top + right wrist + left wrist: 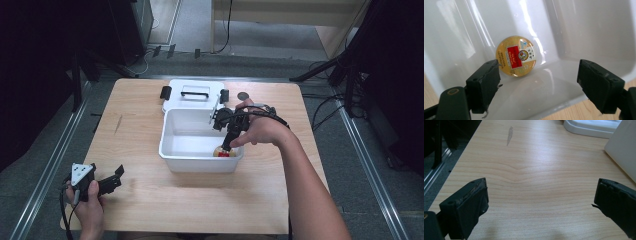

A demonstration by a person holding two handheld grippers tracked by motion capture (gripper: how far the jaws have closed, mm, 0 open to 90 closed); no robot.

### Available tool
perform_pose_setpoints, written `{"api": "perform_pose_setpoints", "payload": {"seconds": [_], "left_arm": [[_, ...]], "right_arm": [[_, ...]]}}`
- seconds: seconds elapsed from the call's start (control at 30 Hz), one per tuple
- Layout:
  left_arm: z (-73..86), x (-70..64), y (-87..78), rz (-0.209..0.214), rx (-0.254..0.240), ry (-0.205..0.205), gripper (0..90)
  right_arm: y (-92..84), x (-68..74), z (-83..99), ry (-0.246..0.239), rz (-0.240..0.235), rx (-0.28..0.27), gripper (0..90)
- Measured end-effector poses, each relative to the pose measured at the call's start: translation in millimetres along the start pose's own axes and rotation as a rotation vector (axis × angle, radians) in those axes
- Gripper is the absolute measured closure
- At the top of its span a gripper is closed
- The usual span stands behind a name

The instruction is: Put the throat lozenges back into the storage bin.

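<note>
Right claw (227, 146) hangs over the near right corner of a white plastic bin (172, 150), pointing down into it from the person's right hand (262, 129). Seen along its own jaws in the right gripper view, the claw (537, 86) stands spread, with nothing between the pads; the left pad's tip lies just beside the edge of a small round tin (516, 56) as that view frames it, though whether it touches cannot be told. That tin is gold with a red label and small print on its lid, and it lies flat on the bin's glossy white floor (584, 27), close to a corner where floor meets wall. From the high view the tin (224, 152) shows as a yellow and red spot against the bin's near wall, right beneath the claw tips.

Left claw (114, 179) rests low at the near left corner of the bench (150, 200), held in the person's left hand (89, 201), well apart from the bin. Its jaws are spread wide in the left gripper view (541, 202), with only bare wood grain between them.

Behind the bin, on the far side of the bench, lies a white lid (192, 94) with a black handle and black clips at its ends. A small dark disc (243, 95) sits just to the right of the lid.
</note>
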State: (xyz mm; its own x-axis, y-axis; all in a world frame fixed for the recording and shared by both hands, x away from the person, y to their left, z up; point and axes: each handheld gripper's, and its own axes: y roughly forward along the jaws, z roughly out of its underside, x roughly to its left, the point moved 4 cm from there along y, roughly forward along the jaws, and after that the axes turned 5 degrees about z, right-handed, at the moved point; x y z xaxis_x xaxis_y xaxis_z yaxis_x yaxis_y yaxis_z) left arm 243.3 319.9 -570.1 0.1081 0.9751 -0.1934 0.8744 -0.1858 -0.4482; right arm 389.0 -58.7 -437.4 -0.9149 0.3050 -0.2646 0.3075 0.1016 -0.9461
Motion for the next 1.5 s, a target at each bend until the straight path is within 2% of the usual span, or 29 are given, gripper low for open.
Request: {"api": "perform_pose_setpoints", "payload": {"seconds": [0.1,0.37,0.73,0.87,0.93,1.17,1.3,1.43,1.47,1.5], "left_arm": [[0.0,-0.1,0.0,-0.001,0.000,0.000,0.0],[0.0,-0.1,0.0,-0.001,0.000,0.001,0.0],[0.0,-0.2,0.2,-0.002,-0.002,0.000,0.0],[0.0,-0.2,0.3,-0.003,-0.002,0.001,0.0],[0.0,-0.2,0.2,-0.003,-0.002,0.001,0.0],[0.1,-0.3,0.0,-0.005,0.000,0.002,0.0],[0.1,-0.4,0.0,-0.006,0.000,0.004,0.0],[0.1,-0.4,0.0,-0.006,-0.001,0.004,0.0],[0.1,-0.5,0.0,-0.006,-0.001,0.004,0.0],[0.2,-0.6,0.0,-0.006,-0.002,0.003,0.0]], "right_arm": [[-12.0,-2.0,1.5,0.016,0.020,-0.014,19.0],[-26.3,-6.0,8.0,0.060,0.036,-0.040,18.7],[-39.0,-16.3,27.7,0.126,0.064,-0.062,17.5],[-41.1,-21.7,38.6,0.173,0.078,-0.078,16.4],[-41.1,-22.3,40.3,0.178,0.079,-0.081,16.1],[-39.7,-25.8,57.7,0.250,0.088,-0.086,13.2],[-39.7,-28.1,68.8,0.311,0.096,-0.094,12.1],[-37.9,-30.4,81.0,0.379,0.096,-0.090,3.8],[-36.2,-30.9,87.1,0.410,0.087,-0.096,1.3],[-36.2,-30.9,87.1,0.410,0.087,-0.096,1.3]]}}
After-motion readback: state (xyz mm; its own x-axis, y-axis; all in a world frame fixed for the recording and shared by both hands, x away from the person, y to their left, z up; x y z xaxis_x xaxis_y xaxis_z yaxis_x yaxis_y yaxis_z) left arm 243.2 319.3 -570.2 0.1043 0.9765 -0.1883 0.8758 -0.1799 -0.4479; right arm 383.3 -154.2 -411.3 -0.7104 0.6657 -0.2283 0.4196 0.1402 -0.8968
